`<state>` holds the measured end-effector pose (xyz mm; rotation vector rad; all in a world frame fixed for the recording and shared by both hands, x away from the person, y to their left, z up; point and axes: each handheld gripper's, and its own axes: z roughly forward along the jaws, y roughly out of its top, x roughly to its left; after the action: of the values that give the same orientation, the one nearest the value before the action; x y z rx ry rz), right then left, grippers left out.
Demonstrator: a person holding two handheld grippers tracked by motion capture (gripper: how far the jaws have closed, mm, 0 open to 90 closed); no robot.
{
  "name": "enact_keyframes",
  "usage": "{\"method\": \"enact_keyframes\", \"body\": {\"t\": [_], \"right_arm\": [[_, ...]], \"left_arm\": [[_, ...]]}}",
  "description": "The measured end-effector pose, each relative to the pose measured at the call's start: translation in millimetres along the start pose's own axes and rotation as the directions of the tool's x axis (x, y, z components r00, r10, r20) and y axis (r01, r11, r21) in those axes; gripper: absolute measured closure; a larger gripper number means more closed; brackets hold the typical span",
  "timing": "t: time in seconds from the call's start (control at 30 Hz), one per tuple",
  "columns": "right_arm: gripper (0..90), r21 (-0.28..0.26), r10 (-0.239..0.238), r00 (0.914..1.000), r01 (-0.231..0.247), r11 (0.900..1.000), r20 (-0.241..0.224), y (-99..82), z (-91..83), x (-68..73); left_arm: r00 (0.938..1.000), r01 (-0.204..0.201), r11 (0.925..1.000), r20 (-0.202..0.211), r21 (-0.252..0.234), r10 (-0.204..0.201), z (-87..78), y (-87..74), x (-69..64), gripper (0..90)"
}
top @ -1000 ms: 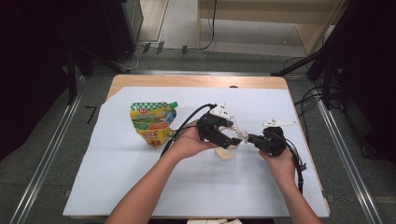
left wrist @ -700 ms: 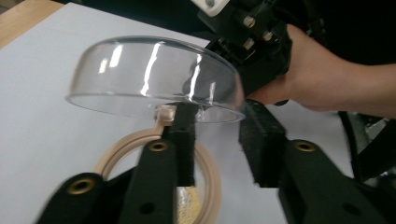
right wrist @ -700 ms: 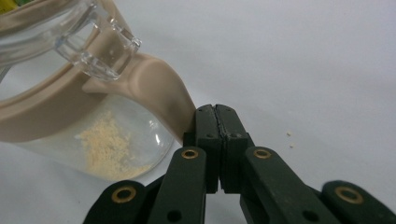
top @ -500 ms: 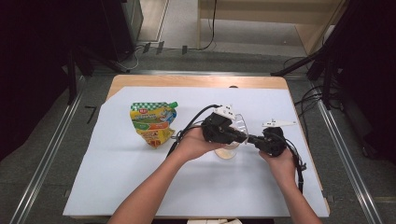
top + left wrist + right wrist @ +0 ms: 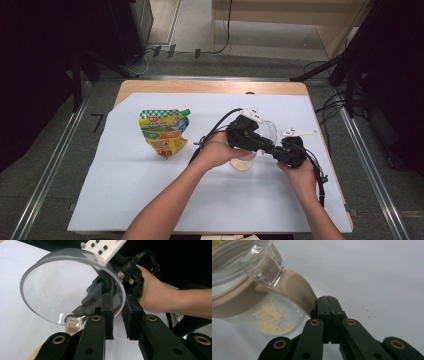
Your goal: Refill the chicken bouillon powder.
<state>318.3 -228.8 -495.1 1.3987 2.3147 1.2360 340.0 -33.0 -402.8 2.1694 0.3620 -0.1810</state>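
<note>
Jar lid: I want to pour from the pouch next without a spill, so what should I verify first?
1. Lid swung up off the jar: ok.
2. Left tool straddles the lid's rim: ok. Firm clamp: cannot tell.
3. Right tool shut at the beige tab: ok. Tab actually pinched: cannot tell.
4. Jar standing on the white sheet: ok.
5. Pouch in a tool: not ok, it lies apart at the left.
</note>
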Motion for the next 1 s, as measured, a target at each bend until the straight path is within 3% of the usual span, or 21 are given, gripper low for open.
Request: {"method": "enact_keyframes", "body": {"t": [0.17, 0.37, 0.6, 0.67, 0.8, 0.93, 1.0], "right_arm": [[90.0, 0.007, -0.004, 1.0000, 0.004, 1.0000, -0.001, -0.7, 1.0, -0.4], [89.2, 0.002, -0.019, 0.9998, 0.019, 0.9998, 0.006, -0.4, -2.3, -1.2], [84.7, -0.016, 0.000, 1.0000, 0.000, 0.9999, -0.005, -2.8, -13.3, -0.9], [84.7, -0.022, 0.001, 0.9999, -0.002, 0.9998, -0.011, -4.2, -18.2, 2.0], [82.0, -0.041, -0.004, 0.9994, 0.003, 0.9992, -0.034, -7.5, -29.4, 10.6], [77.7, -0.037, -0.052, 0.9985, 0.051, 0.9980, -0.019, -13.4, -37.8, 19.8], [73.1, -0.033, -0.049, 0.9981, 0.048, 0.9983, -0.037, -18.3, -40.1, 22.3]], "left_arm": [[1.0000, 0.005, 0.9999, -0.004, 0.013, -0.005, 0.8, 1.2, -0.2, 79.2], [0.9999, 0.010, 0.9997, -0.012, 0.020, -0.010, -1.2, 1.2, -1.5, 70.0], [0.9996, 0.020, 0.9991, -0.019, 0.037, -0.020, -11.7, -2.6, -2.2, 64.1], [0.9990, 0.042, 0.9984, -0.019, 0.039, -0.041, -15.3, -5.6, -1.8, 63.8], [0.9992, 0.023, 0.9989, -0.035, 0.041, -0.022, -23.8, -10.4, -5.3, 62.5], [0.9962, 0.056, 0.9978, -0.069, 0.035, -0.054, -34.7, -17.9, -6.8, 55.5], [0.9942, 0.079, 0.9958, -0.077, 0.047, -0.075, -39.5, -22.7, -4.2, 55.6]]}}
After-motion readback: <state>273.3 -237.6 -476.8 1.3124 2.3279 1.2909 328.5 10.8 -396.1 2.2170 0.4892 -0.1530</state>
